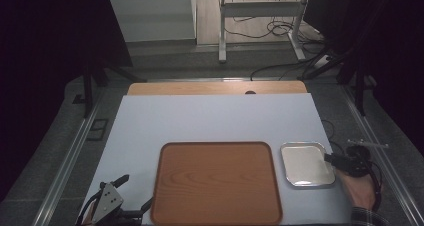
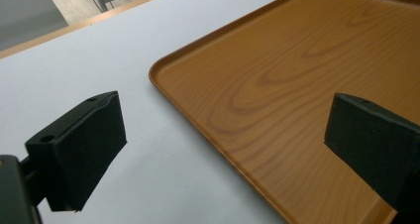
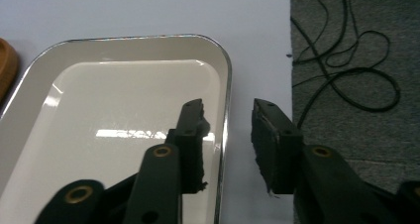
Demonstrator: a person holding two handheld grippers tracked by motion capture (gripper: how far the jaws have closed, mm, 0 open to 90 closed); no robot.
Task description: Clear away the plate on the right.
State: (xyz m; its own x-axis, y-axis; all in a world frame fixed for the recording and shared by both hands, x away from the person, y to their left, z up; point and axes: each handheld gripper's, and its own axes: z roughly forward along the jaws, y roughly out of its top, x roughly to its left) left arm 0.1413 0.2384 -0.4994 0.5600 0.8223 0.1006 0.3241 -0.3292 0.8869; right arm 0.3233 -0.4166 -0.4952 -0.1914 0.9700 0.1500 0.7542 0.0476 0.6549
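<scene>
Progress, judged: early. The small metal tray (image 1: 307, 164) lies flat on the worktop (image 1: 210, 121), lower right of the high view, just right of the wooden tray (image 1: 216, 182) and apart from it. It is not lifted and not yet gripped. Both trays are empty. Left to do: close on the rim, lift, and carry it, likely toward the wooden tray.

Right hand-held gripper (image 3: 229, 135): jaws narrowed but not touching. In the right gripper view they straddle the metal tray's right rim (image 3: 227, 115), one jaw inside over the tray floor, the other outside over the bare worktop. A gap shows on both sides of the rim, so no pad presses yet. The rim runs up the frame centre, between the jaws.

Left hand-held gripper (image 1: 131, 193): jaws wide, holding nothing, at lower left of the high view, just beside the wooden tray's left edge (image 2: 208, 127). It is well apart from the metal tray.
</scene>
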